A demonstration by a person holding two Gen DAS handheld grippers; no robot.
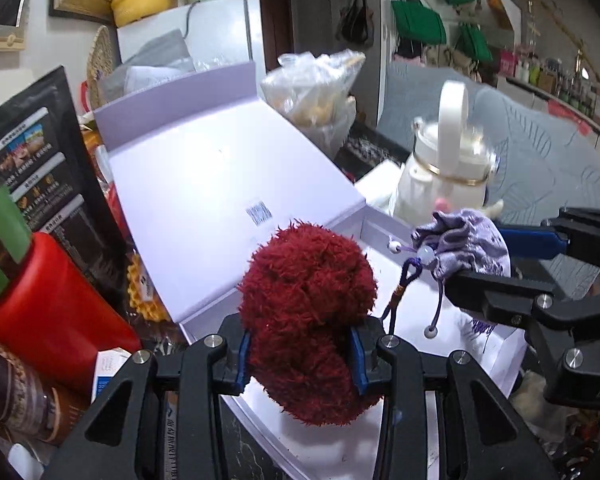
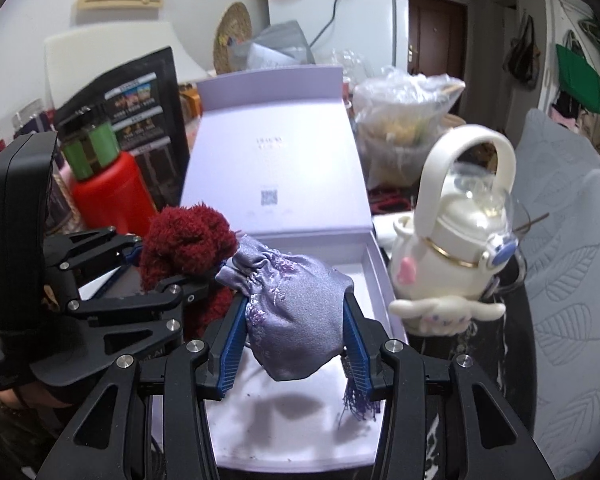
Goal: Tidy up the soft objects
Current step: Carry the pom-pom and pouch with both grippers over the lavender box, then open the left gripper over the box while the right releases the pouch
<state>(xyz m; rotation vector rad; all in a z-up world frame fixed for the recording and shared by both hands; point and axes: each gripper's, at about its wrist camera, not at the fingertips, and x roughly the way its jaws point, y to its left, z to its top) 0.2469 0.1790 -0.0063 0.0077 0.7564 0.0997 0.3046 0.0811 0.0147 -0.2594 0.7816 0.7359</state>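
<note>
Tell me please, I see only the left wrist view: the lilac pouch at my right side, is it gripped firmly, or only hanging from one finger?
Observer: Gripped. In the right wrist view both blue pads press the sides of the lilac pouch, so the right gripper is shut on it.
Operator: What hangs below the pouch?
Observer: A purple tassel, dangling above the floor of the open white box.
Operator: Does the pouch touch the floor of the box?
Observer: No; its shadow lies on the floor, apart from it.
Operator: Is something beside the box on that side?
Observer: A white character kettle stands just outside the wall.
</note>
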